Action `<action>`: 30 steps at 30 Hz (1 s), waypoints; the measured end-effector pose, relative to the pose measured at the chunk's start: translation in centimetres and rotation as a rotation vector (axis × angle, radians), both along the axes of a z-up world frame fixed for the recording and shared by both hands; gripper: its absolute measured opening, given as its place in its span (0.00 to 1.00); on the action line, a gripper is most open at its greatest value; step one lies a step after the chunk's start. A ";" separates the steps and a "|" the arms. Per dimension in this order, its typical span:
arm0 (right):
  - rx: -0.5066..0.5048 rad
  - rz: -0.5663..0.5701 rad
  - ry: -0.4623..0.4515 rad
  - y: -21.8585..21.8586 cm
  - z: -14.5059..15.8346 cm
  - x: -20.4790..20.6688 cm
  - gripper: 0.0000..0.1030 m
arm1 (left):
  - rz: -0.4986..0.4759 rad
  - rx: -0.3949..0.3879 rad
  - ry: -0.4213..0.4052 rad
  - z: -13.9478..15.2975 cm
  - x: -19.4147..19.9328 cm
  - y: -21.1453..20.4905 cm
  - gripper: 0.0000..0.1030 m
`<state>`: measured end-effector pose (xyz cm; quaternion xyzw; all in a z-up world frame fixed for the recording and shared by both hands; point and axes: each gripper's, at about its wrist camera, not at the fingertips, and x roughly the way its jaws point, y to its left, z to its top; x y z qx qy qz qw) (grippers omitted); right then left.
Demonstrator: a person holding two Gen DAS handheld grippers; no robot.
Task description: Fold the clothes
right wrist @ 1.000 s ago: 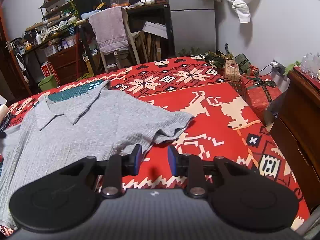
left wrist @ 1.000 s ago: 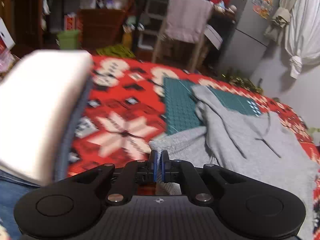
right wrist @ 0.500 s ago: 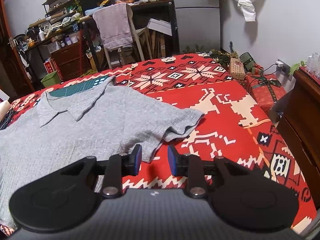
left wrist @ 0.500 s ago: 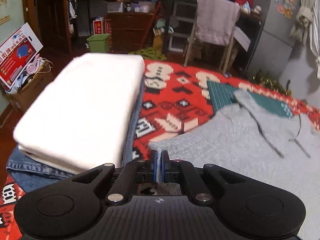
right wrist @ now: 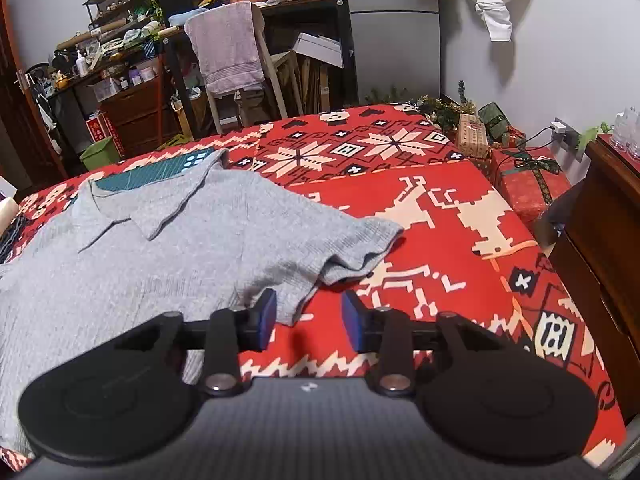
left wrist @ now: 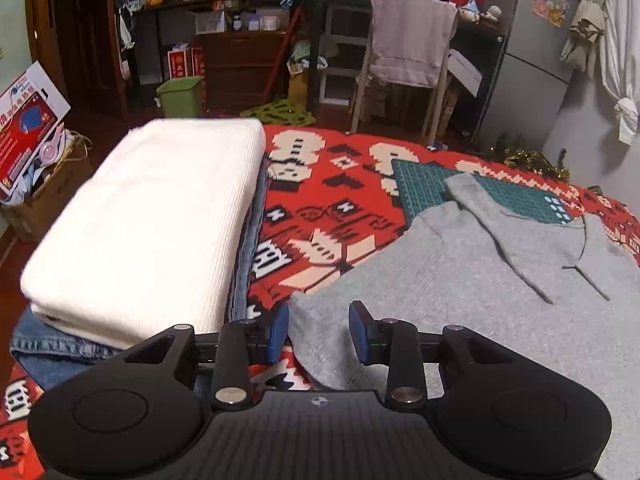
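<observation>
A grey collared knit shirt lies spread flat on the red patterned bedspread, collar toward the far side. My left gripper is open, its blue pads on either side of the shirt's left sleeve edge, which lies loose between them. In the right wrist view the same shirt fills the left half, its right sleeve lying a little crumpled. My right gripper stands open just in front of that sleeve's lower edge, holding nothing.
A folded white cloth rests on folded blue jeans at the bed's left. A green cutting mat lies under the collar. Beyond the bed stand a chair with a towel, cluttered shelves and a fridge. A wooden cabinet and wrapped gifts lie on the right.
My left gripper, shut on the left sleeve edge, pulled it leftward, spreading the shirt, then opened and let it go. The right gripper stayed open and shifted a little closer to the right sleeve.
</observation>
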<state>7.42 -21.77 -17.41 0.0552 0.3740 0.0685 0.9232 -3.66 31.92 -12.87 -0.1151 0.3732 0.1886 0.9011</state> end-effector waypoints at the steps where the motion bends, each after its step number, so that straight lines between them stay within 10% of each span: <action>1: 0.003 0.002 0.002 0.1 0.0 0.1 0.39 | -0.001 0.001 -0.004 0.2 0.0 0.0 0.33; 20: -0.025 0.086 -0.045 2.2 3.1 11.8 0.41 | -0.114 -0.007 -0.017 1.3 5.9 -0.5 0.37; 30: -0.128 0.189 0.011 6.6 -0.5 19.8 0.41 | -0.147 -0.014 0.019 -0.2 9.0 -0.2 0.38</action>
